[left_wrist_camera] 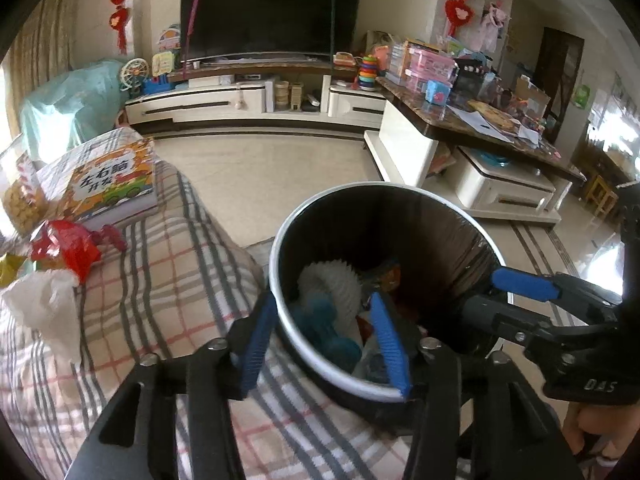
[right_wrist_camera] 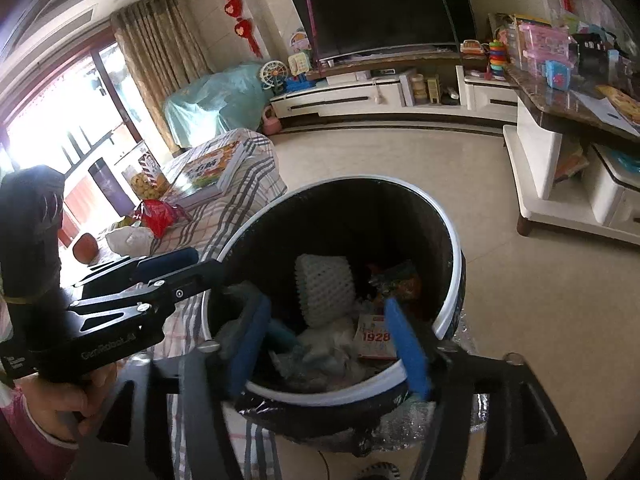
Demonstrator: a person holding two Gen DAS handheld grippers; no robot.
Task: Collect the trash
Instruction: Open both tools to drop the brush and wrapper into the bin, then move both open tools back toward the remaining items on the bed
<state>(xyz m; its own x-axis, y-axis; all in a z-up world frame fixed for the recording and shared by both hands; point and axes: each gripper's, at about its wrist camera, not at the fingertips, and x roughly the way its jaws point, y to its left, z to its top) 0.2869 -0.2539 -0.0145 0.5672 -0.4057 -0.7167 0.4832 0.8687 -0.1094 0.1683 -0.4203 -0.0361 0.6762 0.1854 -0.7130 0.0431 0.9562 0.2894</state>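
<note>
Trash bin (left_wrist_camera: 452, 240), black-lined, white-rimmed, stood directly ahead of both grippers, beside plaid-covered sofa (left_wrist_camera: 168, 272). Left gripper (left_wrist_camera: 324, 344) straddled near rim, one finger outside, one inside, pads apart, not pressing. Right gripper (right_wrist_camera: 332, 344) hung open over the bin's mouth, nothing held. Inside bin: white foam netting (right_wrist_camera: 324, 292), wrappers, paper. Bare floor (right_wrist_camera: 400, 156) lay beyond far rim.
</note>
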